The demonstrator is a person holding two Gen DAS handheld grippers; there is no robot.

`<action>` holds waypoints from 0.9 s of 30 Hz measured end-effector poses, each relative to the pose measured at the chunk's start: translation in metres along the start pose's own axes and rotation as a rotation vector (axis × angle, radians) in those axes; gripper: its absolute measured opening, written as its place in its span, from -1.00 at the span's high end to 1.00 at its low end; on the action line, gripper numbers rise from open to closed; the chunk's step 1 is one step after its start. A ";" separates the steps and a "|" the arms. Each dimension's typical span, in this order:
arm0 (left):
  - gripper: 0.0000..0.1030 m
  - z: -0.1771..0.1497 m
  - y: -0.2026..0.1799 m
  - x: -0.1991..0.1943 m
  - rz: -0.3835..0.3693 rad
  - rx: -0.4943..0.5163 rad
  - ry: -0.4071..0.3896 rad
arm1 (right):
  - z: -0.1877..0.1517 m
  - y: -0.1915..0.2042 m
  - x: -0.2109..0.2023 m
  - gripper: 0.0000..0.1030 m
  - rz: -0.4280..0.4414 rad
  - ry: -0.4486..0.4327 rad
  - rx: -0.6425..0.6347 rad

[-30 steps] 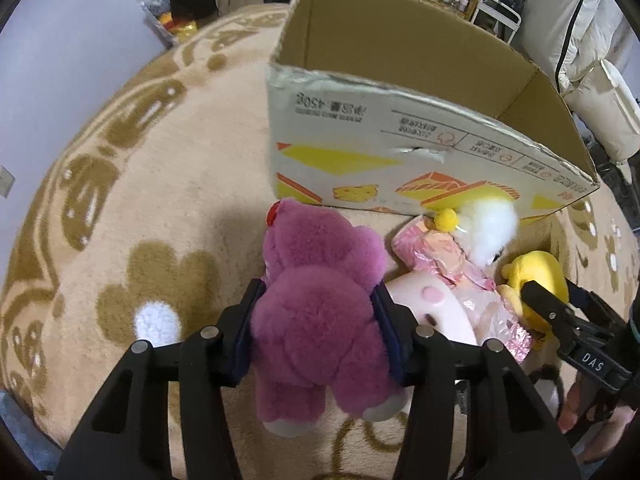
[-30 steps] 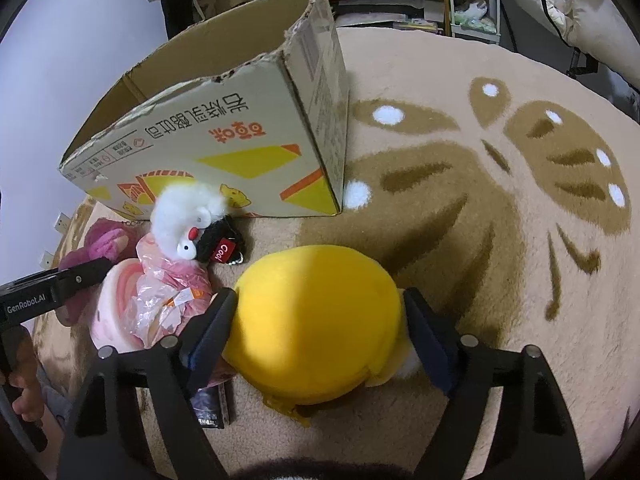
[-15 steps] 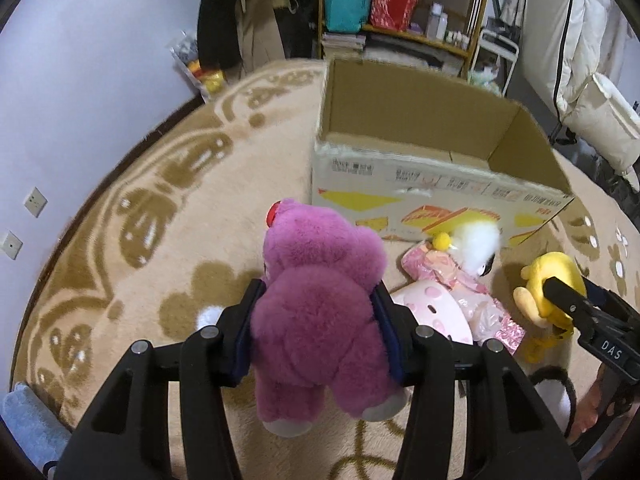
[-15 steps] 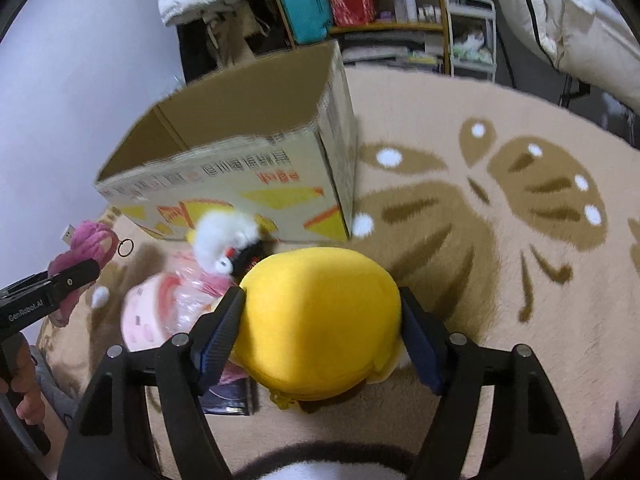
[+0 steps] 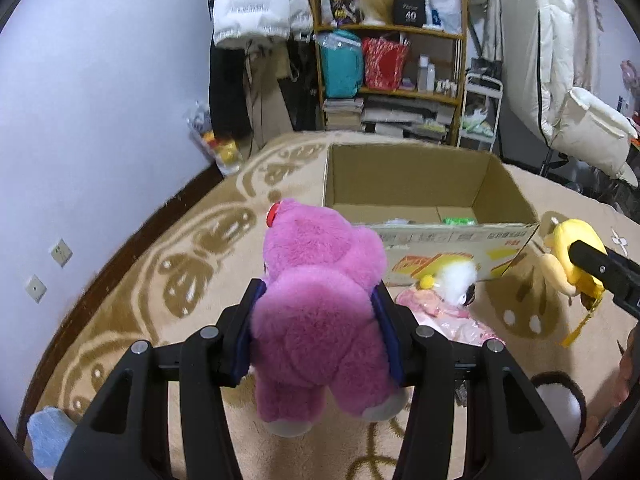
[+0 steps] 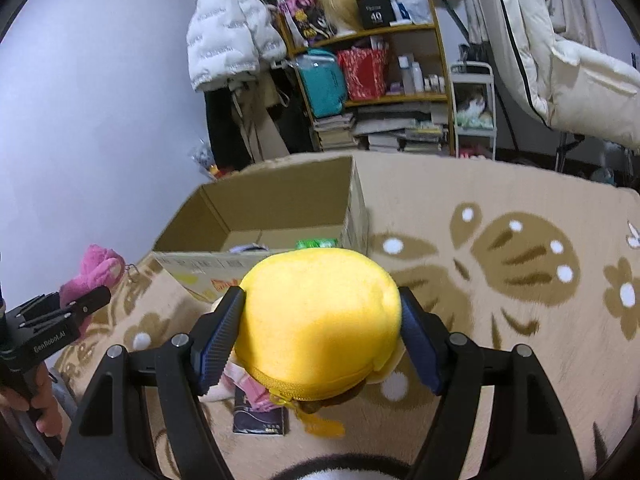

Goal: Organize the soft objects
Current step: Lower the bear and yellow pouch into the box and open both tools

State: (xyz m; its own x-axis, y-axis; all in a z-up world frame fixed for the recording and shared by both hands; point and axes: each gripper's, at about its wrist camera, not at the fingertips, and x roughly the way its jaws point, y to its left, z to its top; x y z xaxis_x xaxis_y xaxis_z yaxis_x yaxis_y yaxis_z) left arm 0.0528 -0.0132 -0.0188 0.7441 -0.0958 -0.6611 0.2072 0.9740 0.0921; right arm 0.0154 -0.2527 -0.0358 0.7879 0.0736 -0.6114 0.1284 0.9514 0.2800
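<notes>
My left gripper (image 5: pixel 316 320) is shut on a pink plush bear (image 5: pixel 320 304) and holds it in the air, in front of and left of the open cardboard box (image 5: pixel 416 184). My right gripper (image 6: pixel 320 332) is shut on a yellow plush toy (image 6: pixel 320 320), raised in front of the box (image 6: pixel 280 200). The yellow toy also shows at the right of the left wrist view (image 5: pixel 576 256), and the pink bear at the left of the right wrist view (image 6: pixel 96 272). A white-haired doll in a pink wrapped dress (image 5: pixel 448 300) lies on the rug before the box.
The box holds a green item (image 5: pixel 460 221) and something pale. A small dark packet (image 6: pixel 260 416) lies on the beige patterned rug (image 6: pixel 520 280). A cluttered shelf (image 5: pixel 392 80), hanging coats and a white chair stand behind. A blue cloth (image 5: pixel 48 436) lies at lower left.
Both grippers have risen with their toys, from rug level to well above it. The box's inside has come into view.
</notes>
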 end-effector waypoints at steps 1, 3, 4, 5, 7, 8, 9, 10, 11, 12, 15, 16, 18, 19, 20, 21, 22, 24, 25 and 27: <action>0.02 0.002 -0.001 -0.003 0.001 0.007 -0.012 | 0.002 0.000 -0.002 -0.53 0.002 -0.005 -0.003; 0.02 0.005 -0.002 -0.006 0.000 0.019 -0.027 | 0.007 0.002 -0.007 -0.54 0.006 -0.020 -0.016; 0.02 0.008 -0.003 -0.007 -0.003 0.026 -0.037 | 0.010 0.004 -0.010 -0.54 0.011 -0.030 -0.021; 0.02 0.010 -0.002 -0.008 -0.003 0.029 -0.044 | 0.012 0.005 -0.013 -0.54 0.015 -0.036 -0.025; 0.02 0.014 -0.002 -0.008 0.002 0.035 -0.055 | 0.015 0.007 -0.016 -0.54 0.018 -0.046 -0.035; 0.02 0.017 -0.002 -0.006 0.008 0.040 -0.060 | 0.019 0.010 -0.018 -0.54 0.023 -0.054 -0.046; 0.02 0.019 -0.002 -0.004 0.011 0.042 -0.063 | 0.021 0.011 -0.019 -0.54 0.026 -0.059 -0.054; 0.02 0.022 -0.001 -0.002 0.013 0.042 -0.065 | 0.023 0.012 -0.019 -0.54 0.026 -0.064 -0.061; 0.02 0.026 -0.001 0.001 0.016 0.038 -0.066 | 0.026 0.015 -0.020 -0.54 0.027 -0.069 -0.069; 0.02 0.027 -0.001 0.004 0.022 0.033 -0.066 | 0.030 0.017 -0.020 -0.54 0.029 -0.076 -0.079; 0.02 0.038 0.000 0.011 0.024 0.003 -0.063 | 0.040 0.021 -0.019 -0.54 0.029 -0.092 -0.106; 0.02 0.042 -0.001 0.014 0.019 -0.002 -0.063 | 0.042 0.021 -0.019 -0.55 0.029 -0.095 -0.111; 0.02 0.048 0.000 0.017 0.016 -0.001 -0.069 | 0.050 0.023 -0.015 -0.55 0.017 -0.103 -0.133; 0.02 0.053 -0.001 0.020 0.015 0.001 -0.076 | 0.051 0.023 -0.014 -0.55 0.016 -0.103 -0.141; 0.02 0.056 -0.001 0.022 0.010 0.002 -0.081 | 0.056 0.023 -0.010 -0.55 0.018 -0.098 -0.149; 0.02 0.060 0.000 0.024 0.004 0.003 -0.088 | 0.059 0.023 -0.007 -0.55 0.022 -0.094 -0.152; 0.02 0.064 0.000 0.026 0.003 0.012 -0.093 | 0.061 0.024 -0.004 -0.55 0.023 -0.091 -0.158; 0.01 0.068 0.000 0.030 0.007 0.034 -0.109 | 0.069 0.027 0.004 -0.55 0.017 -0.088 -0.183; 0.01 0.072 -0.001 0.034 0.013 0.048 -0.113 | 0.073 0.028 0.007 -0.55 0.019 -0.086 -0.188; 0.01 0.077 0.000 0.040 0.015 0.048 -0.110 | 0.078 0.030 0.014 -0.55 0.027 -0.084 -0.192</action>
State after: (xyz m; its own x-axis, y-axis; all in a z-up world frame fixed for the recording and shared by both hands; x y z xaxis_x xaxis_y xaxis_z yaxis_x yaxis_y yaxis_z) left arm 0.1316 -0.0327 0.0124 0.8120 -0.1057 -0.5741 0.2236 0.9648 0.1386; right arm 0.0771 -0.2465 0.0222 0.8378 0.0827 -0.5397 -0.0045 0.9895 0.1447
